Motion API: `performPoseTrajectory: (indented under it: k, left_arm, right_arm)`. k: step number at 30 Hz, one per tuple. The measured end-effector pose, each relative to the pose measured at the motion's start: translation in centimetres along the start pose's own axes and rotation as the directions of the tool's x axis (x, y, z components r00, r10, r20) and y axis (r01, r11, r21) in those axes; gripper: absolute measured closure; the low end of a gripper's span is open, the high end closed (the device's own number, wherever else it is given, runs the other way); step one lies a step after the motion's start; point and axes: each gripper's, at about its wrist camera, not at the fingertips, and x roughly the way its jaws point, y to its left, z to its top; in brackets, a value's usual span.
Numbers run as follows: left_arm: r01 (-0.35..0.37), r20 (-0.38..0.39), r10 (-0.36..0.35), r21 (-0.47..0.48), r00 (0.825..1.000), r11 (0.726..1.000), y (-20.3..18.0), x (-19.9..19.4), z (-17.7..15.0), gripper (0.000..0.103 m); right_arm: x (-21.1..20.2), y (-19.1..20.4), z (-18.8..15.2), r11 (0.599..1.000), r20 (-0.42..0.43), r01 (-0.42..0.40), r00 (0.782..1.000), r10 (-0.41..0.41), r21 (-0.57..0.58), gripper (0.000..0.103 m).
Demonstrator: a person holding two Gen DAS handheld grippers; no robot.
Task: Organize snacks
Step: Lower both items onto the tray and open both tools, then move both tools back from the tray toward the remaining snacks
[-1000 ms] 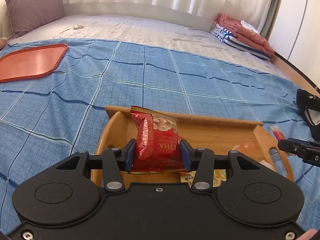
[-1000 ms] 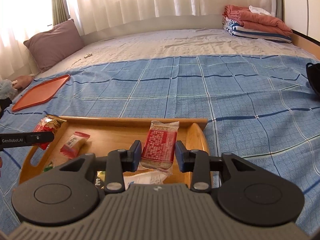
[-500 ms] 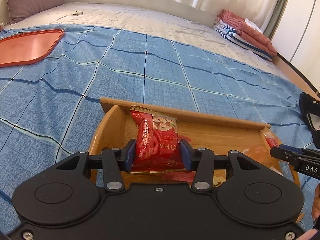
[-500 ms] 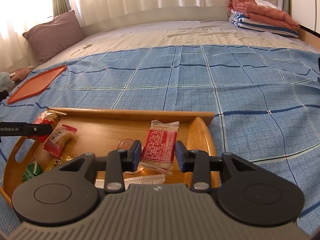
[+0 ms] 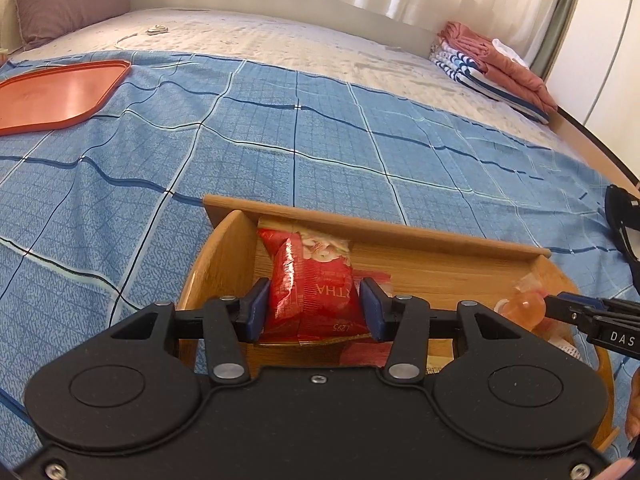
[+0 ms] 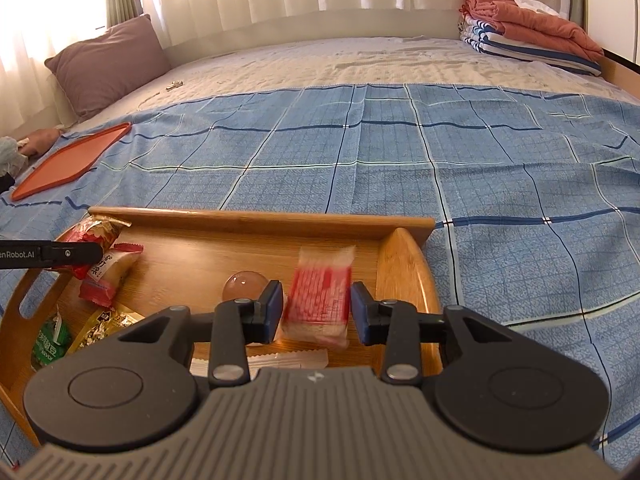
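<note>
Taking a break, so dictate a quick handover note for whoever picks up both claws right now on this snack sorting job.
Left claw: jaws opening, red snack bag upright between the pads, low over the wooden tray's left end.
Right claw: open, red-and-white packet loose and blurred between the pads, over the tray's right end.
Done: several snacks already lie in the wooden tray, among them a pink-wrapped snack and a green packet.
Left: let both packets settle, then withdraw. The orange tray sits apart on the blue blanket.
</note>
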Motion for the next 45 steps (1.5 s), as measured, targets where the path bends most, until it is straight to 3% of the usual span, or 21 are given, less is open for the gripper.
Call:
performPoseTrajectory:
  k: [1,2,5,13,17,27,33,45]
  left_arm:
    - [-0.002,0.002,0.002,-0.002,1.0,1.0,0.0,-0.1,0.0,0.05]
    - [-0.004,0.004,0.004,-0.004,1.0,1.0,0.0,-0.1,0.0,0.048]
    - [-0.014,0.019,0.014,-0.004,1.0,1.0,-0.1,-0.6,0.0,0.032]
    - [-0.061,0.051,0.06,0.033,0.997,0.998,-1.5,-2.9,0.2,0.017]
    - [-0.091,0.073,0.086,0.069,0.994,0.993,-2.5,-4.8,0.0,0.015]
    - [-0.081,0.108,0.067,0.128,0.992,0.988,-4.9,-12.1,-1.5,0.012]
    - [-0.064,0.144,0.042,0.158,0.989,0.985,-6.7,-17.4,-3.3,0.01]
    - [-0.037,0.138,0.01,0.189,0.99,0.981,-8.8,-24.8,-6.8,0.01]
  right_arm:
    - [0.0,0.0,0.0,1.0,0.002,0.0,1.0,0.0,0.003,0.061]
    - [0.0,0.0,0.0,1.0,0.006,0.004,1.0,-0.004,0.008,0.05]
    - [-0.2,0.0,-0.1,1.0,0.015,0.003,1.0,-0.003,0.02,0.036]
    - [-2.1,0.0,0.3,0.999,0.039,0.011,0.999,-0.012,0.042,0.027]
    - [-3.8,0.4,0.5,0.999,0.062,0.01,0.998,-0.013,0.041,0.025]
    - [-10.5,2.2,0.0,0.999,0.103,0.03,0.994,-0.031,0.014,0.019]
    - [-15.4,3.0,-1.5,1.0,0.132,0.02,0.991,-0.017,-0.024,0.016]
    - [-22.8,4.9,-5.3,0.996,0.176,-0.006,0.984,0.021,-0.087,0.015]
